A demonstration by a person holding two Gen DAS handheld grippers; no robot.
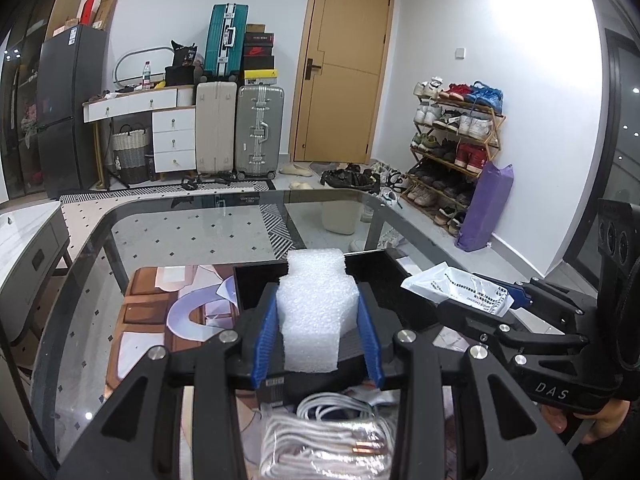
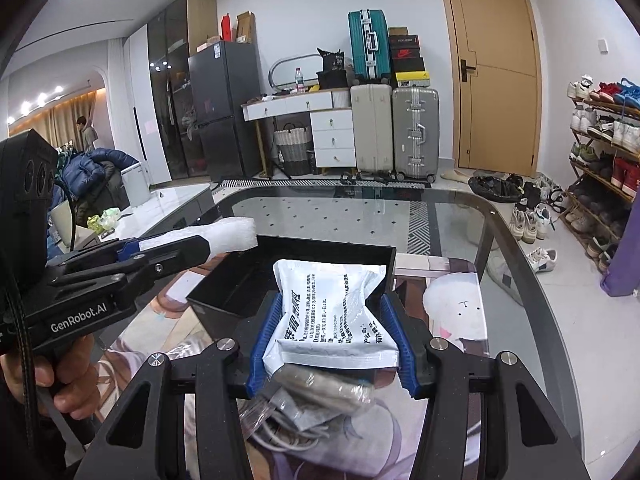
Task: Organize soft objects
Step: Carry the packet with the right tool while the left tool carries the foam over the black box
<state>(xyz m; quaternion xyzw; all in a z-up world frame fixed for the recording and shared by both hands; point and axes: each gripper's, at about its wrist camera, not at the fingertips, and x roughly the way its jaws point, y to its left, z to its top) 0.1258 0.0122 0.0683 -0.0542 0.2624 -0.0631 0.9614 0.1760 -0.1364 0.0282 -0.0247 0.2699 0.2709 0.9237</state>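
Observation:
My left gripper is shut on a white foam block and holds it above the near edge of a black tray. My right gripper is shut on a white printed pouch, held above the same black tray. In the left wrist view the right gripper with the pouch is at the right. In the right wrist view the left gripper with the foam block is at the left. A bag of white cables lies below the left gripper.
The glass table carries a printed mat under the tray. A plastic-wrapped cable bundle lies under the right gripper. Beyond the table are suitcases, a shoe rack, a purple bag and a door.

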